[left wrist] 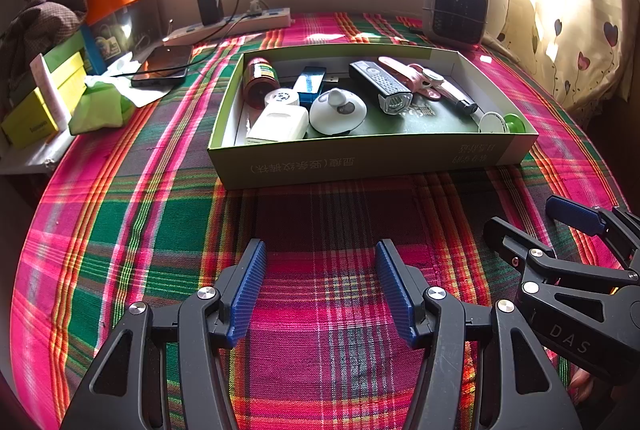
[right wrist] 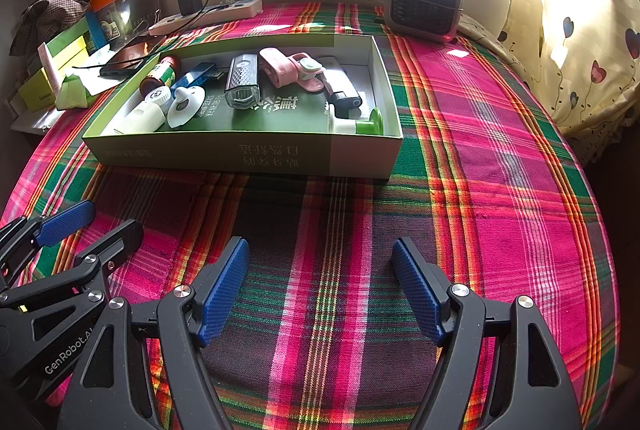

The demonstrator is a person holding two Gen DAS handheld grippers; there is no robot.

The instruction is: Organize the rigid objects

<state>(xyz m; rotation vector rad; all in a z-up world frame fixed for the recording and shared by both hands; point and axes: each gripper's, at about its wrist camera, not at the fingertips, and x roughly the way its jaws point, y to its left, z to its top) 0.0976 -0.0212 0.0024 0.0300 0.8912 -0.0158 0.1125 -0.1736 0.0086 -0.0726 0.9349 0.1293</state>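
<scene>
Green cardboard box (left wrist: 360, 159) of small objects; two empty, open grippers.

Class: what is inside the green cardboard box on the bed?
Inside the green cardboard box: a brown bottle, blue stick, bike light, pink clip, white case, round white gadget. Whatever lies beneath them is hidden.

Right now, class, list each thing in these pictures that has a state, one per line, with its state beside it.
Left hand-held gripper: open, empty, above the cloth.
Right hand-held gripper: open, empty.
Green box: lidless, holding the small items.
Red-brown bottle: lying on its side in the box.
Black bike light: lying flat in the box.
Charger: plugged into the power strip.
Phone: lying flat, cable across it.
</scene>
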